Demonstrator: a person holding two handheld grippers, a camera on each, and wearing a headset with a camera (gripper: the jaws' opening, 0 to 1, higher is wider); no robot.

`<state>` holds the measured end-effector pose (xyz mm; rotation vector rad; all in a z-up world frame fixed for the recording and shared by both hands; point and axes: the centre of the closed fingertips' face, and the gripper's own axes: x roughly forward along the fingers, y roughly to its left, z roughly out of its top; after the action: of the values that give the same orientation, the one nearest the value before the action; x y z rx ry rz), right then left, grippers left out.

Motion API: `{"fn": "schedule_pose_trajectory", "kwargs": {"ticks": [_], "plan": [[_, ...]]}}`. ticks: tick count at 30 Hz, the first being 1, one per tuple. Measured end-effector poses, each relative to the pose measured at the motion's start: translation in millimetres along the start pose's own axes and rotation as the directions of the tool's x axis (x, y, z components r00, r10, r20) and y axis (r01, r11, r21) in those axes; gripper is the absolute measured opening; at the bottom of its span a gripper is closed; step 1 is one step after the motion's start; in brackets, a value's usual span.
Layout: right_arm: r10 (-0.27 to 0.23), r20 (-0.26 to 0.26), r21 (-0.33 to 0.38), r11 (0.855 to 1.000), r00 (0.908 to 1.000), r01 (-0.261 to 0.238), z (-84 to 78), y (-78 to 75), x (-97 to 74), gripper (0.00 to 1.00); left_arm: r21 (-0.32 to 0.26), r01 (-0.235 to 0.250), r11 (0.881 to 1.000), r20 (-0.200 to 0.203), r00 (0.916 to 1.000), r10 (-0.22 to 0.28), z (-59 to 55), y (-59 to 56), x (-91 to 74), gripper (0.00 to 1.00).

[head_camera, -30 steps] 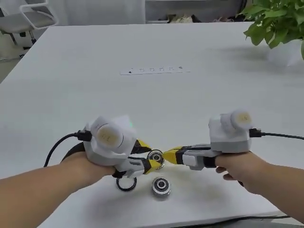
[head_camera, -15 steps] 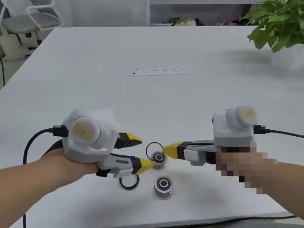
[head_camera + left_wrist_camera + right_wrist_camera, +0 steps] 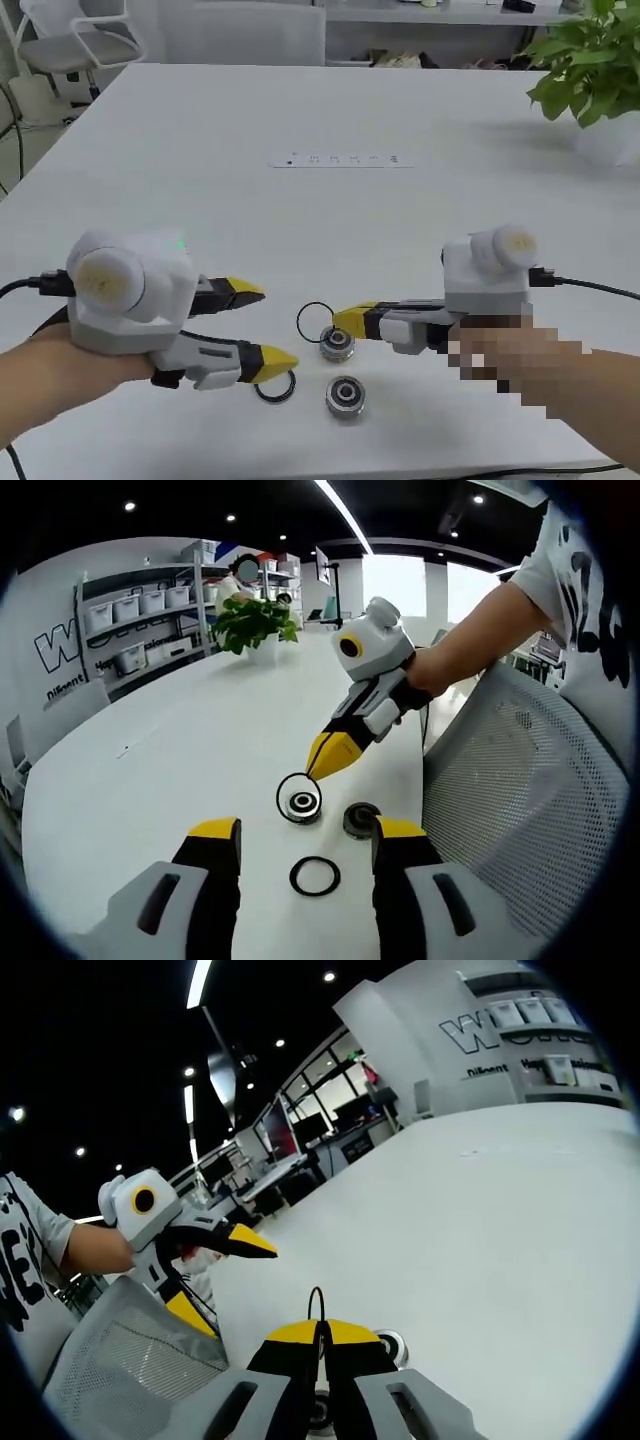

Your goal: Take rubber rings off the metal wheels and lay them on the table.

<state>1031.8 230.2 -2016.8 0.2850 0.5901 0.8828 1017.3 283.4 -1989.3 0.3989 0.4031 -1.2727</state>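
Currently the step in hand is the removal of the second ring. The right tongs (image 3: 345, 320) are closed on a thin rubber ring (image 3: 314, 321). They pinch its edge, and the ring stands upright just beside a metal wheel (image 3: 336, 342), which rests on the table (image 3: 320, 220). From the head view I cannot fully tell whether the ring is already clear of this wheel or touches its rim; it seems to be free. The left tongs (image 3: 266, 326) are wide open, hold nothing, and hang to the left of the wheel. A loose ring (image 3: 274, 387) lies flat on the table just below them, and a second wheel (image 3: 344, 393) stands near it, on its right.

The next move, as I judge it, is to carry the held ring aside, lay it flat on a bare part of the table near the loose ring, and then open the right tongs. The ring is thin and soft, so it may cling to a jaw at the release.

One second ago both tongs met at the metal wheel, close together. Now the left tongs have opened and drawn back to the left, while the right tongs have kept almost the same place, with the ring pulled out between them.
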Motion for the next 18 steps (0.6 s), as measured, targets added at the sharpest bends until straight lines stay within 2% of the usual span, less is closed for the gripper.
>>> {"fn": "schedule_pose_trajectory", "kwargs": {"ticks": [8, 14, 18], "plan": [[0.029, -0.035, -0.013, 0.999, 0.999, -0.029, -4.1, 12.5, 11.4, 0.0, -0.011, -0.037, 0.999, -0.002, 0.9993, 0.037, -7.8, 2.9, -21.4, 0.55], [0.048, -0.064, -0.02, 0.999, 0.9968, -0.05, -10.5, 21.1, 20.7, 0.0, -0.008, -0.047, 0.999, -0.018, 0.9988, 0.046, -18.1, -0.7, -32.2, 0.57], [0.061, -0.088, -0.024, 0.998, 0.9942, -0.063, -17.2, 27.2, 27.7, 0.0, -0.024, -0.055, 0.998, -0.013, 0.9984, 0.055, -21.3, -1.2, -38.1, 0.61]]}}
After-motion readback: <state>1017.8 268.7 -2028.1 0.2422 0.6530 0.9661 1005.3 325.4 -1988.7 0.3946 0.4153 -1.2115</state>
